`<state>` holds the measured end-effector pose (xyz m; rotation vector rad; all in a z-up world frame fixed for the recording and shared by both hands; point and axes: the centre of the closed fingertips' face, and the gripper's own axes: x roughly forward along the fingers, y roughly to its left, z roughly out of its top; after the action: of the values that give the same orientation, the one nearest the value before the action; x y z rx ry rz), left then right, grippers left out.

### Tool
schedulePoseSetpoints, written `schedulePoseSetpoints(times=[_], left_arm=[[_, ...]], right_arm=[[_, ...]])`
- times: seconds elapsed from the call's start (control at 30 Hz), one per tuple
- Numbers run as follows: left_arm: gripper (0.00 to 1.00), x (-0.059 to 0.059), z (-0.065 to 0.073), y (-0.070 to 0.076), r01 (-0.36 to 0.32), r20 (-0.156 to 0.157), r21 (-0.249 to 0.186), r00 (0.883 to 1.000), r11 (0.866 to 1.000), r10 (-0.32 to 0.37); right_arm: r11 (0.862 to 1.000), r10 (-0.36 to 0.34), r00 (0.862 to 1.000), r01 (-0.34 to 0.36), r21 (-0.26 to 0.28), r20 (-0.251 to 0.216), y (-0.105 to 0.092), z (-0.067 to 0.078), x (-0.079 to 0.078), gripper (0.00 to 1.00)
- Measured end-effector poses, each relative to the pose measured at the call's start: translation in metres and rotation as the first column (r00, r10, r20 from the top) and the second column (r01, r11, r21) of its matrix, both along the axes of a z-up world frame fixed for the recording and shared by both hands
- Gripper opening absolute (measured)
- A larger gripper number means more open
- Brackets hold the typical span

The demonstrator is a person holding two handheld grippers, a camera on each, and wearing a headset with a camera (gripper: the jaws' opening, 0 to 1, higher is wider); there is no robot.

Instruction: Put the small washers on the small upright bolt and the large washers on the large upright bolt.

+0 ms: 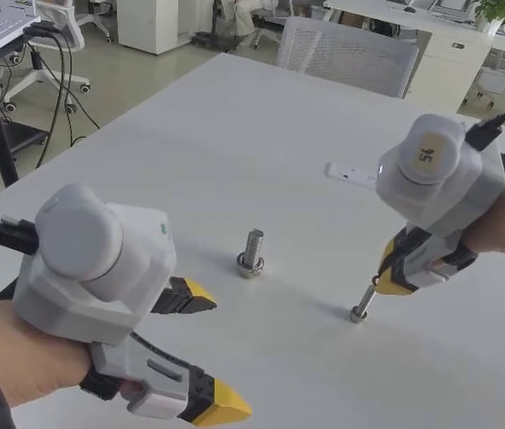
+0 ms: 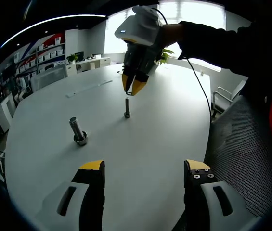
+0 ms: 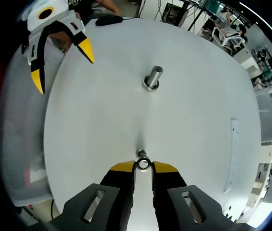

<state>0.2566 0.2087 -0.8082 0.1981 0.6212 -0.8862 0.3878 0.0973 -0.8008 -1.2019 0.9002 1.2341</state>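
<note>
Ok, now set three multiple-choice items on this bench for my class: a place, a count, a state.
1. The right gripper hangs over: A the large bolt; B the small bolt; C neither bolt.
2. Upright bolts on the table: A two; B three; C five.
3. The left gripper is: A shut on a washer; B shut on a bolt; C open, empty.
Key: 1 B, its tips pinch a small washer just above that bolt. 2 A, one large, one small. 3 C, its jaws stand wide apart with nothing between.
</note>
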Motion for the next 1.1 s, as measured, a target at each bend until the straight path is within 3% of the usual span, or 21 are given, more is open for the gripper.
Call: schedulePoseSetpoints(times=[1.1], left_arm=[[0.65,-0.002,-0.002,0.003,0.0,-0.017,0.009,1.0,1.0,0.0]], right_arm=[[1.0,0.001,0.999,-0.002,-0.023,-0.034,0.002,-0.015,0.008,0.14]])
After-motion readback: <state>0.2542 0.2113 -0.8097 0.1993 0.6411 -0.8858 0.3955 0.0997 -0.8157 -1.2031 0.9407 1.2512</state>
